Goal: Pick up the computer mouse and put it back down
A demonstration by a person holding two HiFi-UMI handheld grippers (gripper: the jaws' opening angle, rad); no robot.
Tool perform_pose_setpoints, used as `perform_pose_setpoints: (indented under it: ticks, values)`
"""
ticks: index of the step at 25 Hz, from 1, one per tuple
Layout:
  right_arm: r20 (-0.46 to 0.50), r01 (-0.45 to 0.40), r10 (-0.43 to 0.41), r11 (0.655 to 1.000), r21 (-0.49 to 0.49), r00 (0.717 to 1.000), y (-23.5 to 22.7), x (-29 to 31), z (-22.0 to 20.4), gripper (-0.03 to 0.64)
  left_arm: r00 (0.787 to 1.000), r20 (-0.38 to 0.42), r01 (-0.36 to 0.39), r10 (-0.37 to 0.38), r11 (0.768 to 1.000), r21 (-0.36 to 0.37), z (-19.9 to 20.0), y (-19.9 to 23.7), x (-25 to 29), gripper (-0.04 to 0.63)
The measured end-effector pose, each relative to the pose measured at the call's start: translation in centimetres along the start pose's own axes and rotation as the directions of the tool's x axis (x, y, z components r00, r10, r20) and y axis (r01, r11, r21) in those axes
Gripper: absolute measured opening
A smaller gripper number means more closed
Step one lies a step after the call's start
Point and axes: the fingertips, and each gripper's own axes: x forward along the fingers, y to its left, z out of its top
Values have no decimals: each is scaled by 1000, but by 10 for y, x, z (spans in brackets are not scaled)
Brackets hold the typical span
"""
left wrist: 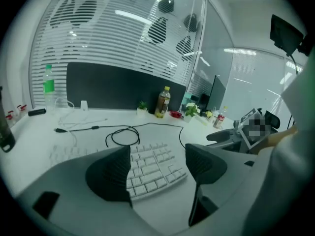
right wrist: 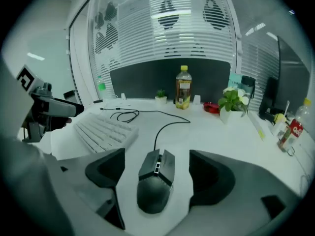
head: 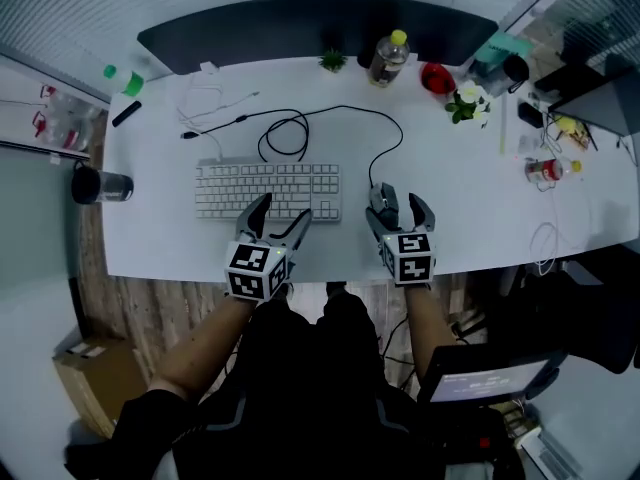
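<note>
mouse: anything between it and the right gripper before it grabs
Nothing visible does. The right gripper has its jaws open, one on each side of the mouse, with only bare table in the gaps. The cable trails away from the gripper.

Office desk, open-plan type.
White desk [head: 460,198] with keyboard [head: 268,189], wired mouse [head: 383,200], dark divider panel [head: 300,28]; window blinds [left wrist: 113,38], glass partition [left wrist: 216,43], monitor [right wrist: 289,77], potted plant [head: 466,106], drink bottle [head: 388,58].
</note>
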Motion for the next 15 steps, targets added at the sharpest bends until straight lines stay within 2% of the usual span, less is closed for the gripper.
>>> perform_pose_setpoints:
  ticks: [3,7,15]
  values:
    - [-50,16,-15,1000,8,999,0,15,-26,394,998,-66,-5,6,1000,11,-32,0,8,353]
    - [-83,22,-22,1000,3,996,-1,26,-46,364,994,-111,4,-4,1000,-3,-61,-1,14,353]
    - [-73,24,-25,1000,-11,997,5,36,-52,331,989,-145,2,-4,1000,-15,-82,6,16,353]
